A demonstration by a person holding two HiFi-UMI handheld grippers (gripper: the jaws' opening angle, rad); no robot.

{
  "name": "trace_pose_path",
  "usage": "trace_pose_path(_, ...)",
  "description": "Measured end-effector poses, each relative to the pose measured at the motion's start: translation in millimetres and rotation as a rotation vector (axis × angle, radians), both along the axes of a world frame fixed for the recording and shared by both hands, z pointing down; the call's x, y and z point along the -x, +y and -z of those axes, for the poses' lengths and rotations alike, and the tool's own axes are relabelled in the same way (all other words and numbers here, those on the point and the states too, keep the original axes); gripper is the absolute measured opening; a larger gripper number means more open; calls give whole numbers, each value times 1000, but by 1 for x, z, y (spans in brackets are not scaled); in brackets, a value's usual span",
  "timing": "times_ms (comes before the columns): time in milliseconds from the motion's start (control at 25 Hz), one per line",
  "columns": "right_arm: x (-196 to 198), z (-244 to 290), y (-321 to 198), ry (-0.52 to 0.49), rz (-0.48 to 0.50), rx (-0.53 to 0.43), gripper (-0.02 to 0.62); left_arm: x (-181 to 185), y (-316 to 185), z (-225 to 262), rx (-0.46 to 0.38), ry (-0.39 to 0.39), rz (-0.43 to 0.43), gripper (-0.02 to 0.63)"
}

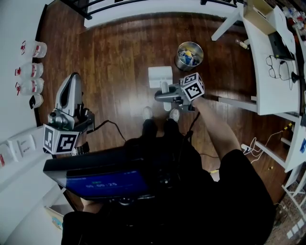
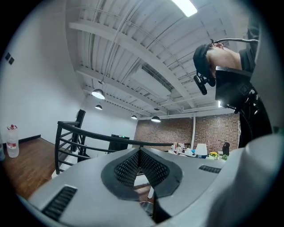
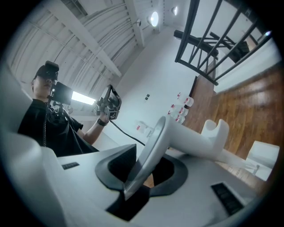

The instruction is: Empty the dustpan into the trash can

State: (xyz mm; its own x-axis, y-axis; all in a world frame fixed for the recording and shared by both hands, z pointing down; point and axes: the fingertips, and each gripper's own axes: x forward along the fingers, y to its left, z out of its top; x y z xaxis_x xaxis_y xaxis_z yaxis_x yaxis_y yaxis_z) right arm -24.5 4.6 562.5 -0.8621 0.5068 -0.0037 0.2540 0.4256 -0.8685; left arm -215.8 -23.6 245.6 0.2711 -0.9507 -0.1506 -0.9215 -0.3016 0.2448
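Note:
A white dustpan (image 1: 159, 76) hangs low over the wood floor, its pan just left of a round metal trash can (image 1: 190, 55) that holds colourful rubbish. My right gripper (image 1: 161, 95) is shut on the dustpan's handle (image 1: 165, 88). In the right gripper view the flat end of the white handle (image 3: 186, 135) is pinched between the pads, and the pan (image 3: 262, 156) shows at the lower right. My left gripper (image 1: 72, 77) is off to the left near the wall. Its jaws are shut (image 2: 139, 153) with nothing between them.
Several bottles (image 1: 33, 49) with red labels stand along the white wall at left. A white desk (image 1: 275, 91) with glasses and a laptop fills the right side. A black railing (image 1: 95, 5) runs along the top. Cables (image 1: 112, 125) trail on the floor near my shoes (image 1: 147, 113).

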Motion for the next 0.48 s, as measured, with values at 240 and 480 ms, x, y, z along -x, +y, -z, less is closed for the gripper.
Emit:
trace_pose_path(240, 1, -8, -2, 7, 0, 10, 94, 3, -1, -10, 26, -5, 5, 2)
trace_pose_path(480, 2, -21, -4, 33, 6, 7, 92, -2, -4, -15, 37, 3, -3, 2)
